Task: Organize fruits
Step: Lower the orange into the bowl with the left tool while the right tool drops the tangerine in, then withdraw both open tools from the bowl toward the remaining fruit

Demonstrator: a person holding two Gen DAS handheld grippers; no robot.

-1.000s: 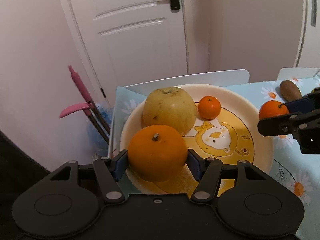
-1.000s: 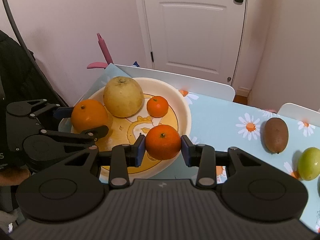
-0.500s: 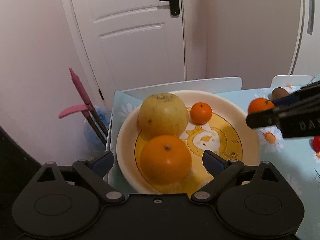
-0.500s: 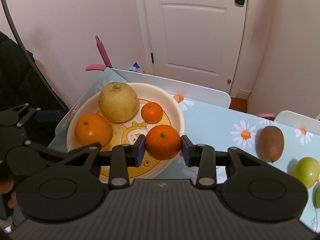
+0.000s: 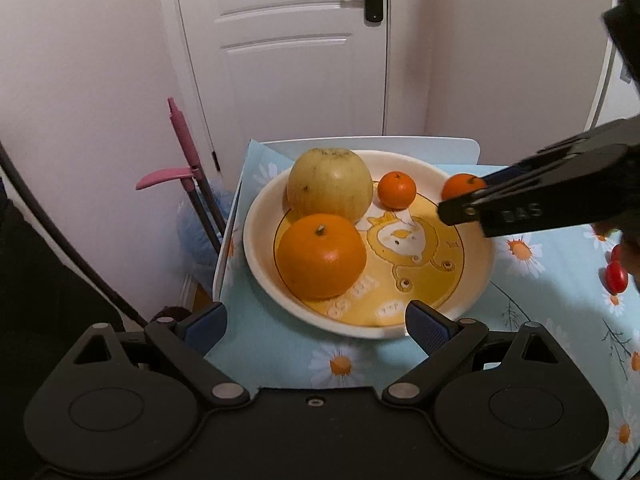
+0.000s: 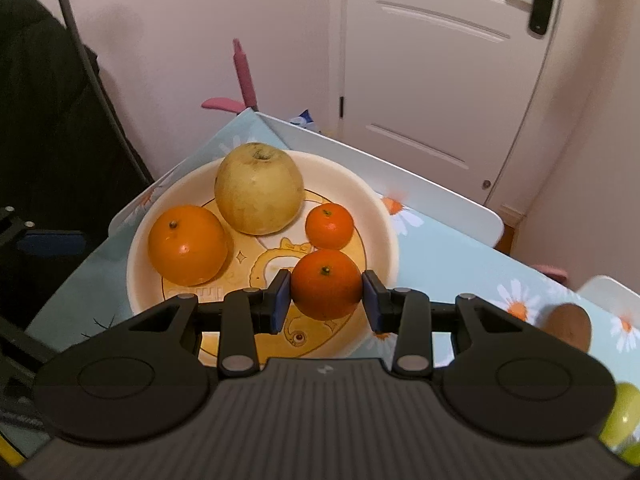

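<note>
Now, right gripper [image 6: 326, 298] above the near right part of the plate [image 6: 384, 216], fingers [image 6: 280, 300] clamped on a small orange [image 6: 326, 284], one blue pad on each side of it, stem up. Seen from the left wrist view, same right gripper [image 5: 460, 196] reaching in from the right over the plate's far right rim [image 5: 256, 208], small orange [image 5: 460, 186] half hidden behind its black finger.

Left gripper [image 5: 316, 324] spread wide at the near edge of the plate, fingers [image 5: 426, 326] holding nothing, apart from all fruit; near right pad over the plate's near rim, left pad off the plate's left side, over the cloth's edge.

On the plate: big orange [image 5: 322, 256] at the near left, stem up, touching a large yellow apple [image 5: 330, 186] just beyond it; little mandarin [image 5: 397, 190] right of the apple, apart from it. Cartoon print bare across the plate's middle.

Plate on a table under a light blue daisy cloth [image 5: 540, 300]. On the cloth to the right, well apart from the plate: brown kiwi [image 6: 568, 326], green fruit [image 6: 624, 416] at the near right edge, small red fruits [image 5: 616, 276] at the right edge of the left wrist view. White door [image 6: 440, 60] behind, pink-handled broom [image 5: 182, 136] leaning at the far left beside the table.
</note>
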